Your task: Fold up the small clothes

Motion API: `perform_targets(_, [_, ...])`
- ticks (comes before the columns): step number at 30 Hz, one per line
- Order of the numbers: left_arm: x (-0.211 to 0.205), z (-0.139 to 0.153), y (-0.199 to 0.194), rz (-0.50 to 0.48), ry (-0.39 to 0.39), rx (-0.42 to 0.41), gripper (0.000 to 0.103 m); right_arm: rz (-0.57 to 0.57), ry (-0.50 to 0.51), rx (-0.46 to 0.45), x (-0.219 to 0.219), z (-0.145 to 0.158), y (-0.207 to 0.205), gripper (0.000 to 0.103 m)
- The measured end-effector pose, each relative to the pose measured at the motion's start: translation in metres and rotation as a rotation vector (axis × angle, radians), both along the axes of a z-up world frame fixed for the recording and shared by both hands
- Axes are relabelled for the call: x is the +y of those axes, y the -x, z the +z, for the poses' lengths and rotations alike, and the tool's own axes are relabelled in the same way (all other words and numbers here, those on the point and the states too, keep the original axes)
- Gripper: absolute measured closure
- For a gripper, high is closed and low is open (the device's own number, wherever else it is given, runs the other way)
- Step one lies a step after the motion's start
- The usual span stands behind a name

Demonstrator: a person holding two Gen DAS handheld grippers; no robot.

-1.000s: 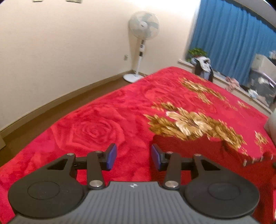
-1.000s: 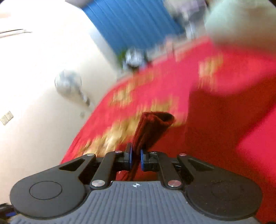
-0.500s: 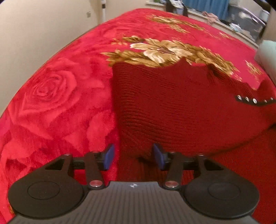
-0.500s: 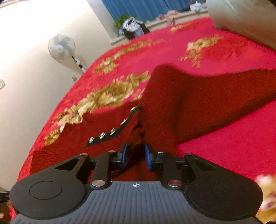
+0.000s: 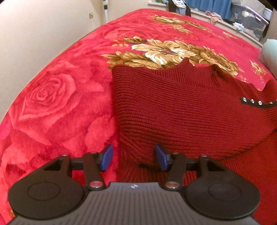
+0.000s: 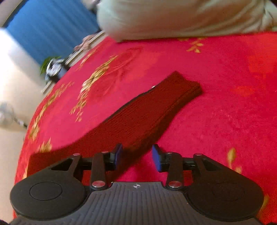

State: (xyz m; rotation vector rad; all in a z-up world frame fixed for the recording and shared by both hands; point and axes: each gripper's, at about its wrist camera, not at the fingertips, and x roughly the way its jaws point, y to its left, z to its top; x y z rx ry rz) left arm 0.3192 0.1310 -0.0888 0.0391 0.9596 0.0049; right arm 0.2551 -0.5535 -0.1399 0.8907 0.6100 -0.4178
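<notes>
A red blanket (image 5: 57,97) with rose patterns and gold flowers fills most of both views, running from the lower edges up to the far wall. On it lies a dark red knitted sweater (image 5: 173,110), spread across the centre and right of the left wrist view, its ribbed lower edge reaching down to the bottom centre of the frame. In the right wrist view a sleeve (image 6: 148,112) of the sweater stretches diagonally from lower left up to the centre, ending in a folded cuff. A pale pillow (image 6: 173,15) crosses the top of the right wrist view, and a blue curtain (image 6: 48,29) hangs in its upper left.

The left gripper (image 5: 134,159) sits at the bottom centre of its view with its blue-padded fingers wide apart, straddling the sweater's edge without pinching it. The right gripper (image 6: 137,159) likewise has its fingers apart, holding nothing, just above the near part of the sleeve. A black strip with small shiny studs (image 5: 256,103) shows at the right edge of the left wrist view.
</notes>
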Motion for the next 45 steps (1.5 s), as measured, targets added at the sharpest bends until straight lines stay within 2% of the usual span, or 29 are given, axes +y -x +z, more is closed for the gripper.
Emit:
perform_targets(2, [-0.003, -0.001, -0.002, -0.006, -0.013, -0.003, 0.043, -0.028, -0.021, -0.004, -0.005, -0.007, -0.009, 0.069])
perform_targets(3, [-0.003, -0.002, -0.003, -0.008, -0.015, -0.003, 0.043, -0.041, -0.020, -0.003, -0.007, -0.008, -0.013, 0.075])
perform_targets(4, [-0.003, -0.002, -0.004, -0.008, -0.016, -0.002, 0.043, -0.041, -0.006, 0.002, -0.007, -0.007, -0.018, 0.090])
perform_targets(5, [-0.004, -0.003, -0.005, -0.009, -0.017, -0.001, 0.043, -0.034, 0.018, 0.004, -0.005, -0.005, -0.022, 0.092])
perform_targets(7, [-0.003, -0.003, -0.006, -0.012, -0.017, -0.001, 0.043, -0.095, 0.129, -0.038, -0.006, 0.014, -0.006, 0.093])
perform_targets(9, [-0.002, -0.003, -0.006, -0.011, -0.015, 0.000, 0.041, -0.249, 0.221, -0.050, -0.016, 0.028, 0.016, 0.094])
perform_targets(10, [-0.002, -0.003, -0.006, -0.012, -0.016, 0.001, 0.041, -0.295, 0.225, -0.002, -0.025, 0.025, 0.022, 0.094])
perform_targets(12, [-0.003, -0.003, -0.006, -0.014, -0.021, 0.002, 0.041, -0.264, 0.112, 0.077, -0.041, 0.003, 0.024, 0.093])
perform_targets(13, [-0.003, -0.002, -0.006, -0.014, -0.022, 0.002, 0.041, -0.240, 0.089, 0.107, -0.043, -0.005, 0.025, 0.091])
perform_targets(15, [-0.003, -0.002, -0.006, -0.013, -0.021, 0.002, 0.041, -0.220, 0.115, 0.083, -0.040, -0.005, 0.028, 0.082])
perform_targets(16, [-0.003, -0.002, -0.006, -0.009, -0.019, 0.002, 0.041, -0.230, 0.114, 0.073, -0.041, -0.005, 0.030, 0.071])
perform_targets(17, [-0.003, -0.002, -0.006, -0.007, -0.016, 0.003, 0.041, -0.246, 0.098, 0.060, -0.043, -0.005, 0.033, 0.069])
perform_targets(20, [0.000, -0.001, -0.005, -0.005, -0.012, 0.001, 0.039, -0.266, 0.048, 0.049, -0.049, -0.009, 0.034, 0.069])
perform_targets(22, [0.002, 0.000, -0.005, 0.000, -0.004, 0.002, 0.037, -0.244, 0.057, 0.063, -0.051, -0.009, 0.031, 0.069])
perform_targets(28, [0.005, 0.002, -0.004, 0.005, 0.009, 0.003, 0.037, -0.136, 0.197, 0.176, -0.051, 0.003, 0.011, 0.091])
perform_targets(33, [0.005, 0.003, -0.003, 0.014, 0.016, 0.006, 0.037, -0.137, 0.286, 0.202, -0.037, 0.033, 0.004, 0.092])
perform_targets(38, [0.007, 0.006, 0.000, 0.015, 0.021, 0.001, 0.037, -0.086, 0.487, 0.178, -0.002, 0.082, -0.008, 0.093])
perform_targets(41, [0.010, 0.008, 0.001, 0.017, 0.033, 0.002, 0.037, -0.022, 0.625, 0.109, 0.039, 0.122, -0.019, 0.093])
perform_targets(43, [0.012, 0.009, 0.003, 0.021, 0.042, 0.002, 0.037, 0.046, 0.707, 0.025, 0.081, 0.151, -0.027, 0.093])
perform_targets(45, [0.016, 0.011, 0.004, 0.028, 0.053, -0.001, 0.037, 0.123, 0.744, -0.065, 0.126, 0.175, -0.032, 0.093])
